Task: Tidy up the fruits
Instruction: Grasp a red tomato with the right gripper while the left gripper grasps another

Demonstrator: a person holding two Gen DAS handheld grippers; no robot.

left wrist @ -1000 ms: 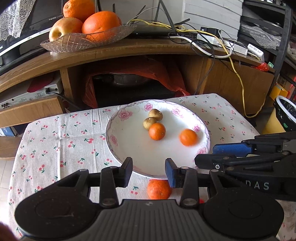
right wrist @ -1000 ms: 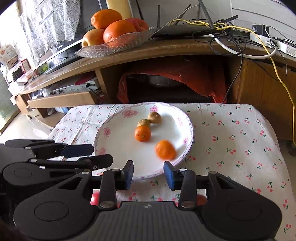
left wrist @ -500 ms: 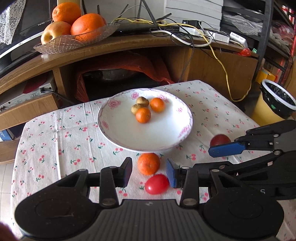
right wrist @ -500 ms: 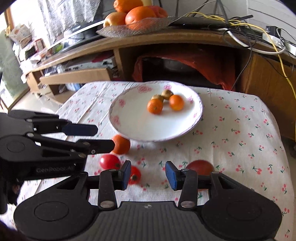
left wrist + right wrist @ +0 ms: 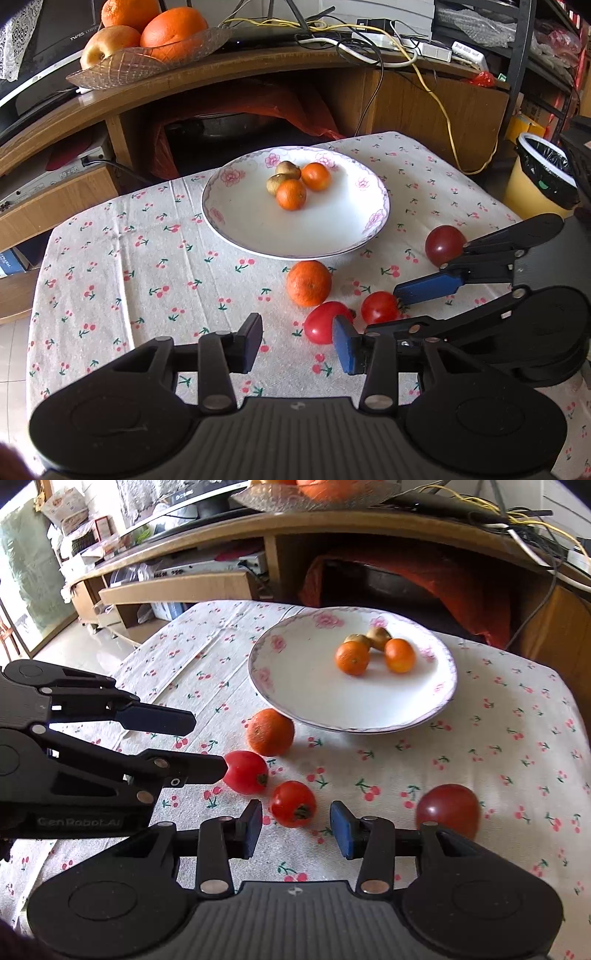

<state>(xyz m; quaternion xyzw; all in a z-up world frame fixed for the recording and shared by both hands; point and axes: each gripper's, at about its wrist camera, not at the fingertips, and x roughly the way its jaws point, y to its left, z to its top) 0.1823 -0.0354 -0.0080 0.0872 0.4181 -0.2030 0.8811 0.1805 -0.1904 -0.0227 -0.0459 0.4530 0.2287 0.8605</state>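
Left wrist view: the left gripper (image 5: 297,345) is hovering low over the cherry-print tablecloth (image 5: 147,266) with its jaws standing apart and nothing between them. Just ahead and to its right, a red tomato (image 5: 325,322) is lying beside a second tomato (image 5: 380,307), and a loose orange (image 5: 308,283) is sitting just beyond them, near the rim of the floral plate (image 5: 236,229). On the plate two small oranges (image 5: 291,194) and two brownish fruits (image 5: 287,168) are clustering together. A darker tomato (image 5: 445,245) is resting apart, further right. The right gripper (image 5: 402,306) is reaching in from the right, its jaws spread around the second tomato without closing on it.

Right wrist view: the right gripper (image 5: 295,825) is holding its jaws wide, with a tomato (image 5: 293,804) lying just ahead between the fingertips, unclamped. The dark tomato (image 5: 448,808) is sitting to its right. The left gripper (image 5: 210,744) is coming in from the left, open, its lower finger seeming to touch the other red tomato (image 5: 245,771). The loose orange (image 5: 270,732) is sitting against the plate (image 5: 295,701) edge.
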